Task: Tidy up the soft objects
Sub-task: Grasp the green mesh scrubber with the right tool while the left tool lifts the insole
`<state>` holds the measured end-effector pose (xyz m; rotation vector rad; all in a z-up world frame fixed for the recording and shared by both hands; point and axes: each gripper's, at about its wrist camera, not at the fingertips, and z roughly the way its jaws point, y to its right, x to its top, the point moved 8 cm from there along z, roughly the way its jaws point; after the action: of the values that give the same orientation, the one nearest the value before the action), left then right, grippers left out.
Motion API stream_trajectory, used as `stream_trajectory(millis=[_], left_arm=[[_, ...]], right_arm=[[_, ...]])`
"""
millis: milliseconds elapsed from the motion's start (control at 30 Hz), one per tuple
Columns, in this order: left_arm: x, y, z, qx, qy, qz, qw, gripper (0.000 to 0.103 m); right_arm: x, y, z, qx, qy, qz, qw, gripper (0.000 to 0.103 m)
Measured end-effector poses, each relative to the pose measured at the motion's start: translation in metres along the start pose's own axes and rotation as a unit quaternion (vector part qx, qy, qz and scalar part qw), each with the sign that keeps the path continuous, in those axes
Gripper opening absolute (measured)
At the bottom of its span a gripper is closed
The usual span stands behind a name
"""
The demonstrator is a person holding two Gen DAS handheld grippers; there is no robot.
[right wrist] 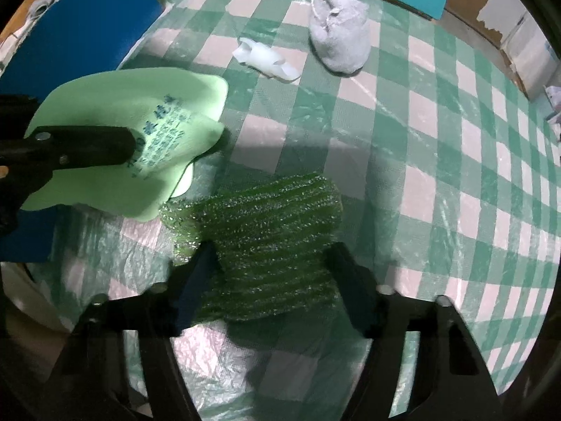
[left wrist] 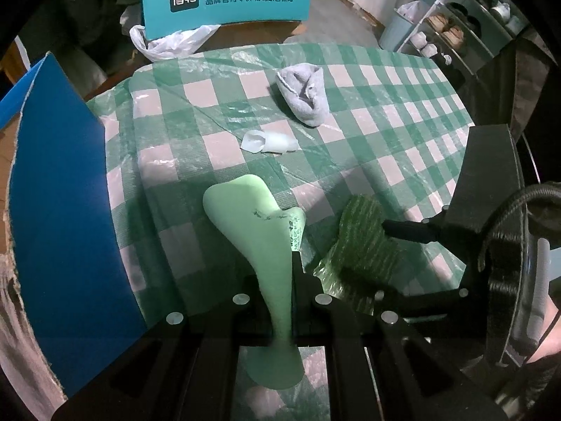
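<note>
Left gripper [left wrist: 292,280] clamped on pale green cloth [left wrist: 252,231], cloth lifted off checked tablecloth [left wrist: 403,112]. Right gripper [right wrist: 270,273] jaws apart, straddling dark green scouring pad [right wrist: 266,224] lying on tablecloth; pad contact unclear. Grey towel [right wrist: 342,35] and white plastic piece [right wrist: 266,58] farther back.

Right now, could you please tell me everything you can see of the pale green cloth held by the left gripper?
The pale green cloth with dark printed lettering looks thin, smooth and limp, like a wiping cloth. The left gripper is shut on its middle, so it bunches narrow between the fingers and fans out past them. It hangs over the green-and-white checked tablecloth, near the blue box flap, beside the dark green ribbed mesh pad; whether they touch is unclear.
</note>
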<state>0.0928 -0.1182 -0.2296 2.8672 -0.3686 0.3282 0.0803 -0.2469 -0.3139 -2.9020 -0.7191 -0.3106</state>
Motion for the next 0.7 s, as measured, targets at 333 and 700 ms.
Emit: stream_trajectory(millis=[333, 700], left_arm=[[-0.003, 0.001, -0.014, 0.000, 0.013, 0.005, 0.9999, 0.007], [-0.004, -0.001, -0.039, 0.010, 0.039, 0.010, 0.9991, 0.007]], right_arm=[[-0.001, 0.002, -0.006, 0.001, 0.007, 0.008, 1.000, 0.018], [0.025, 0.003, -0.042, 0.004, 0.038, 0.019, 0.999, 0.017]])
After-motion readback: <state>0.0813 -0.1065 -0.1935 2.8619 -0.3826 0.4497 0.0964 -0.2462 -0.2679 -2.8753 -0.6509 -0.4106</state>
